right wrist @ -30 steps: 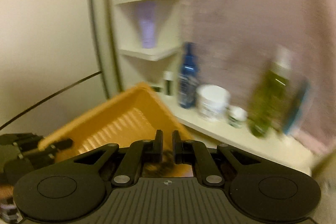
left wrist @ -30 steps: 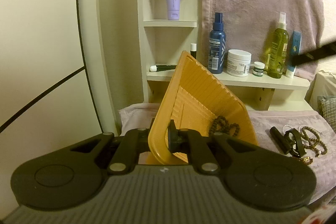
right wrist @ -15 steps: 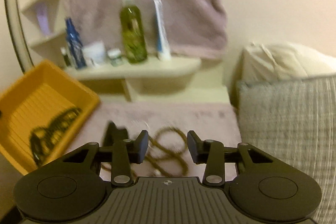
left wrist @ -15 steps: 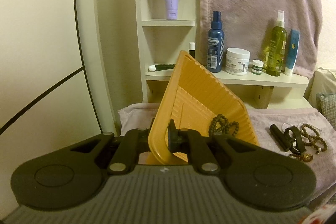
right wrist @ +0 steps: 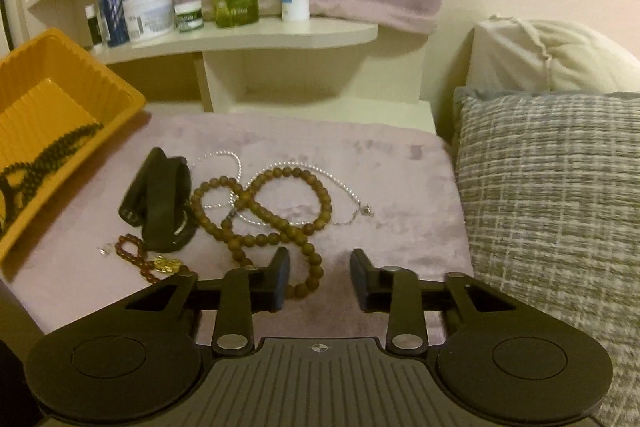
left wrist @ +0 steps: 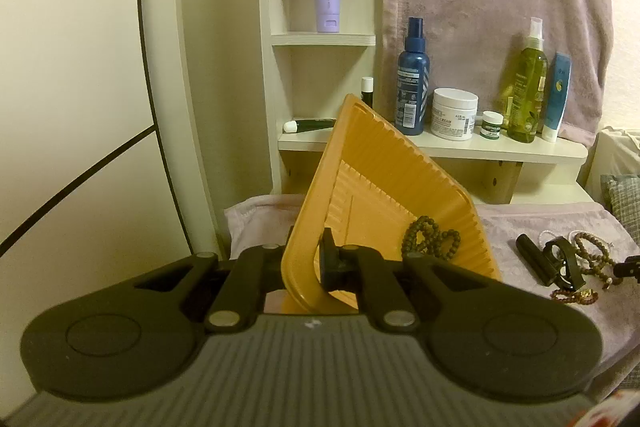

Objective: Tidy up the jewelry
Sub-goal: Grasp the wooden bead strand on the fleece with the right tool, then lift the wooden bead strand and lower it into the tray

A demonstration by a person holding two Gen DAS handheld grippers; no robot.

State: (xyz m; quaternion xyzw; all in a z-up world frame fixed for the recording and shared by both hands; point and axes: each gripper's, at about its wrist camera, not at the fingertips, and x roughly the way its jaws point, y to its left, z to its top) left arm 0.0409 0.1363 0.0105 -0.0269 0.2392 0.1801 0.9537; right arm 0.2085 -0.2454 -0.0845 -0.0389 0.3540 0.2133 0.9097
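Left gripper [left wrist: 312, 263], jaws clamped on near rim of tilted orange tray [left wrist: 384, 179], dark bead strand [left wrist: 430, 239] inside. Right gripper [right wrist: 319, 281], jaws spread wide, empty, just above brown bead bracelets [right wrist: 272, 215] on mauve cloth [right wrist: 400, 163], beside black band [right wrist: 160, 195].

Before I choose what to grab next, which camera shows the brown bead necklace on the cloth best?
The right wrist view: the brown bead necklace lies whole, close before the open fingers. The left wrist view shows it small at the right edge.

Dim warm indoor light, soft shadows, fisheye-bent edges, slightly soft focus.
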